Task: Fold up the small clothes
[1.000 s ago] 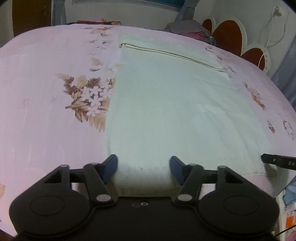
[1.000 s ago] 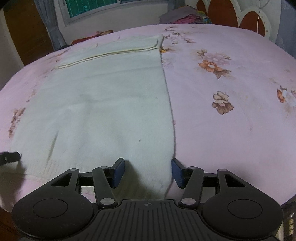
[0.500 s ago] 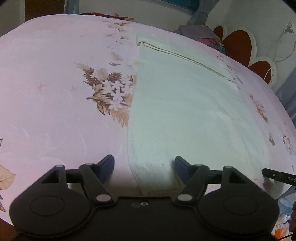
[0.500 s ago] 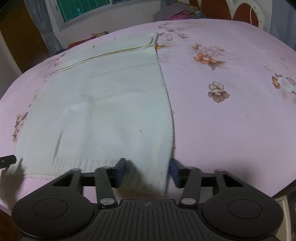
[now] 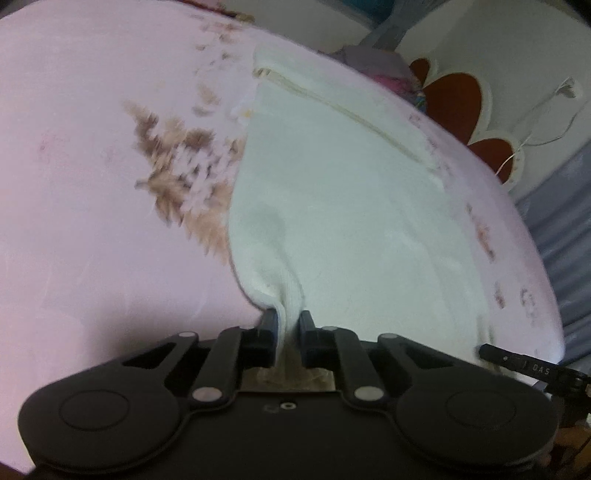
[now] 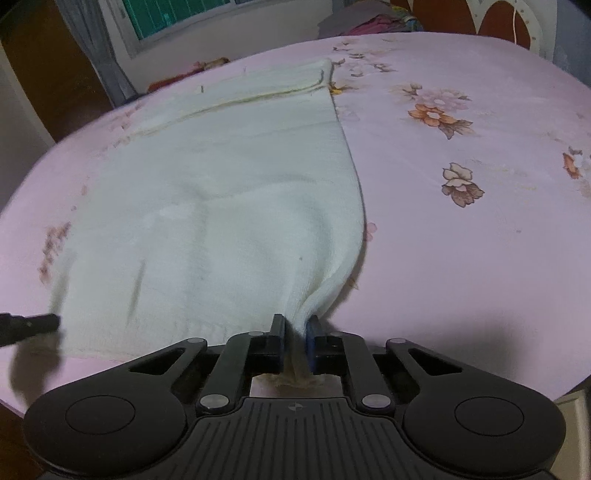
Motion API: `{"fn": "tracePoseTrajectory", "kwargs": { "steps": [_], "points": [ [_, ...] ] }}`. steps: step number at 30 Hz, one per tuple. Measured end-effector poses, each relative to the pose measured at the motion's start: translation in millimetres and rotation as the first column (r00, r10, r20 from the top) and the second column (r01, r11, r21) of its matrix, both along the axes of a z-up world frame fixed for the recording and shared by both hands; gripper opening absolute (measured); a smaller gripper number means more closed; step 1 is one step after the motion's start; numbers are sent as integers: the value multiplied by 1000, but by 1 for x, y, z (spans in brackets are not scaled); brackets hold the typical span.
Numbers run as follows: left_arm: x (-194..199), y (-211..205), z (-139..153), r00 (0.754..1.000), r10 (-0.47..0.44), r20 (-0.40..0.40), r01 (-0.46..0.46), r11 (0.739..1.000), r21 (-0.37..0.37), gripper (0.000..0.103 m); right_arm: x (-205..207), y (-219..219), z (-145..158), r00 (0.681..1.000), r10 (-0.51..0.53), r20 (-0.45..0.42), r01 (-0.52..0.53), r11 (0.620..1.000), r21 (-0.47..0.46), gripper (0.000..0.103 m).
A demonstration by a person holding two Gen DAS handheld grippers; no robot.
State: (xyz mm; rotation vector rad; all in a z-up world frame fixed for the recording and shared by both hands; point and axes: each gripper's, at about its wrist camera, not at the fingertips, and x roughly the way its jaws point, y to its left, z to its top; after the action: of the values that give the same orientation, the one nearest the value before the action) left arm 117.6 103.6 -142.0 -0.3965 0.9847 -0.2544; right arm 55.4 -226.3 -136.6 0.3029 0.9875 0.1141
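Observation:
A pale cream knitted garment [image 5: 351, 206] lies flat on the pink flowered bedsheet [image 5: 92, 221], its far hem stitched with a thin seam. My left gripper [image 5: 287, 318] is closing, its pads pinching the garment's near left corner, which bunches up between them. In the right wrist view the same garment [image 6: 221, 206] spreads to the left. There my right gripper [image 6: 296, 322] is closing too, pads pressed on the near right corner, the knit gathered into a ridge. Each view shows the other gripper's black finger at the near hem.
The pink sheet [image 6: 461, 258] stretches wide to the right, printed with brown and orange flowers [image 6: 461, 182]. A heap of clothes [image 6: 362, 22] sits at the far edge. A red and white scalloped headboard [image 5: 461, 92] and grey curtain [image 5: 561, 236] stand beyond.
Both grippers went from wide apart to pinched on the garment's near corners. The left one slid left along the hem to the corner; the cloth now puckers at both grips.

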Motion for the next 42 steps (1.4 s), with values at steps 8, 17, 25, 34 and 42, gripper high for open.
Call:
{"fn": "tracePoseTrajectory", "kwargs": {
  "steps": [8, 17, 25, 34, 42],
  "points": [
    [48, -4, 59, 984, 24, 179, -14, 998, -55, 10, 28, -9, 52, 989, -39, 140, 23, 993, 116, 10],
    [147, -19, 83, 961, 70, 266, -59, 997, -50, 10, 128, -31, 87, 956, -87, 281, 44, 986, 158, 10],
    [230, -37, 78, 952, 91, 292, -85, 996, -31, 9, 234, -45, 69, 947, -148, 285, 86, 972, 219, 10],
    [319, -35, 63, 946, 194, 260, -200, 980, -6, 9, 338, -59, 51, 955, -174, 241, 106, 956, 273, 10],
    [379, -49, 31, 966, 190, 176, -211, 972, 107, 13, 406, -63, 14, 976, -167, 138, 126, 956, 266, 10]
  ]
}}
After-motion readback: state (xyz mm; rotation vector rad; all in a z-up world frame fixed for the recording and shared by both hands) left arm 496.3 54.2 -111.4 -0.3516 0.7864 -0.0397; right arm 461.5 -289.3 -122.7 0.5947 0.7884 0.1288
